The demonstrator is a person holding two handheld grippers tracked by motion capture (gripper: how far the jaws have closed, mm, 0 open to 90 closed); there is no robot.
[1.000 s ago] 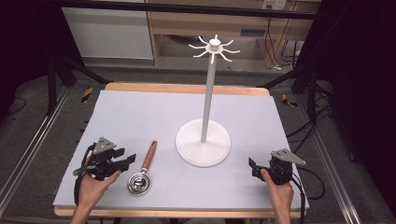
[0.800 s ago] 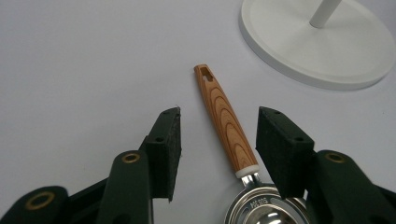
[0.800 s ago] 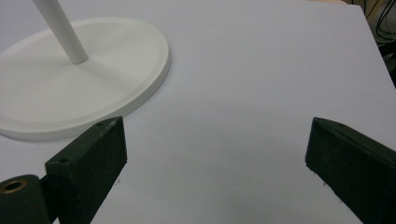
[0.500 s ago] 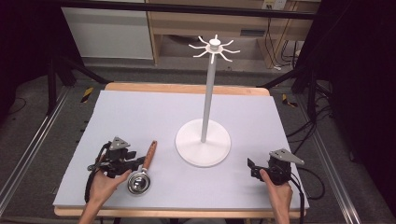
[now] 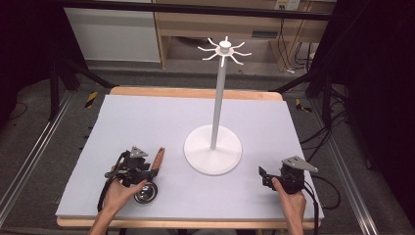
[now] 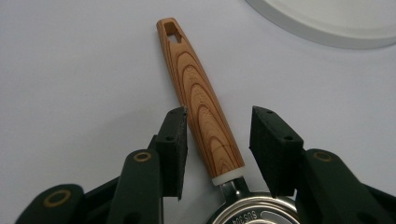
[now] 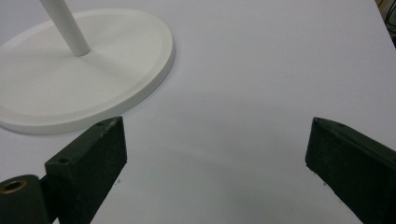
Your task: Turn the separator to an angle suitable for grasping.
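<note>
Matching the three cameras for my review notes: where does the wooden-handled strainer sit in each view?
High view: strainer lies front left on the table, under the left gripper.
Left gripper view: wooden handle runs up between the open jaws, metal bowl at bottom edge.
Right gripper view: not in it.
Shared landmark: white stand base.

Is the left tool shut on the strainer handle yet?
Not yet: the left tool is open, jaws straddling the wooden handle, with a gap on one side.
</note>
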